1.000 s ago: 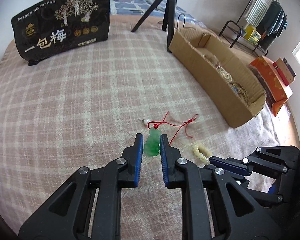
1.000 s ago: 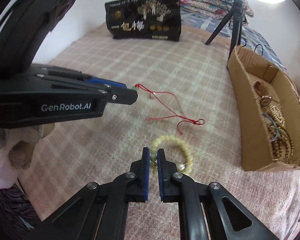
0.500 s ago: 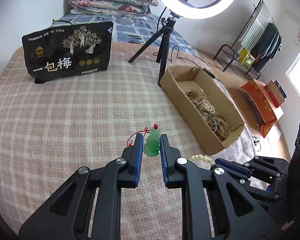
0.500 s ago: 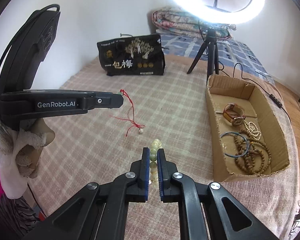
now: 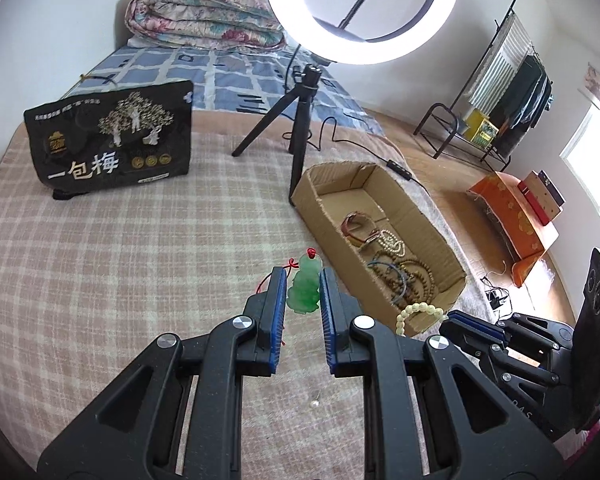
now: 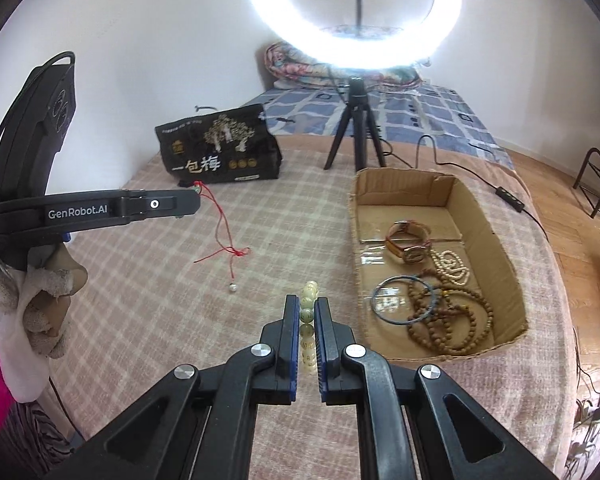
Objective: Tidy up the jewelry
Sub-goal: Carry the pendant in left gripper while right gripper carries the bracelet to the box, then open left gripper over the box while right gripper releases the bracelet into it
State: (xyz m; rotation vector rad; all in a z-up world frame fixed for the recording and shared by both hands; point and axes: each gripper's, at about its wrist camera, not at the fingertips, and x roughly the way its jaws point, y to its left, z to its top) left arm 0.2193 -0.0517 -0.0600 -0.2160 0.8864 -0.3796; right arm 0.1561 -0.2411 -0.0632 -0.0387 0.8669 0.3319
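My left gripper (image 5: pixel 303 276) is shut on a green jade pendant (image 5: pixel 306 290), held above the plaid blanket. From the right wrist view its red cord (image 6: pixel 224 236) dangles below the left gripper (image 6: pixel 198 200), ending in a small white bead. My right gripper (image 6: pixel 307 304) is shut on a pale yellow bead bracelet (image 6: pixel 309 298), also lifted; the bracelet (image 5: pixel 418 312) hangs off the right gripper's tips in the left wrist view. The cardboard box (image 6: pixel 496 248) to the right holds a watch, a pearl strand, a blue bangle and brown bead strings.
A black printed bag (image 5: pixel 112 144) stands at the back left of the bed. A ring light on a black tripod (image 5: pixel 300 120) stands just behind the box (image 5: pixel 420 208), its cable trailing right. A folded quilt (image 5: pixel 204 20) lies at the far end. A gloved hand (image 6: pixel 40 292) holds the left gripper.
Both grippers have risen off the blanket with their jewelry; the pendant's cord and the bracelet now hang free. The views have tilted up, so the ring light and the box's inside show.
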